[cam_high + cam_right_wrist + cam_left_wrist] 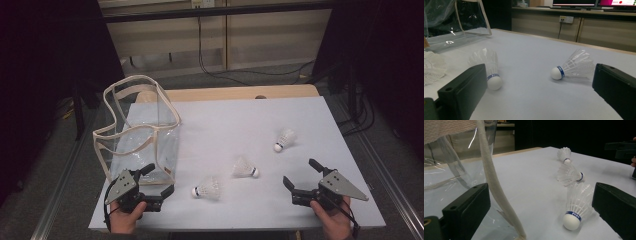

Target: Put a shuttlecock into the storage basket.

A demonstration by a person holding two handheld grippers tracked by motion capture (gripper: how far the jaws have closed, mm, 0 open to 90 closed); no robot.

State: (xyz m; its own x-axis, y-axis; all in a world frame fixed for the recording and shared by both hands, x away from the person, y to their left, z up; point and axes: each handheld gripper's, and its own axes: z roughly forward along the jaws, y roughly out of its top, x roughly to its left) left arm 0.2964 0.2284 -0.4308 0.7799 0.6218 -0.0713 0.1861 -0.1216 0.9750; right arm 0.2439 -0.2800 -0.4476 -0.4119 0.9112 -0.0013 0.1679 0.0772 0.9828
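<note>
Three white shuttlecocks lie on the pale table sheet [235, 120]: one near the front [207, 189], one in the middle [245, 168], one farther right [284, 140]. A clear bag with cream trim [140, 130] stands at the left. My left gripper [160, 179] is open beside the bag's front corner. In the left gripper view, the bag's strap [494, 182] and the nearest shuttlecock [576, 207] lie ahead between the wide jaws, untouched. My right gripper [300, 172] is open at the front right. Two shuttlecocks [489, 67] [571, 66] lie ahead of it, untouched.
A wooden table edge [240, 92] shows behind the sheet. Cables [240, 75] run over the floor beyond it. Metal rails [385, 170] flank the table. Cabinets and monitors [574, 3] stand at the back in the right gripper view.
</note>
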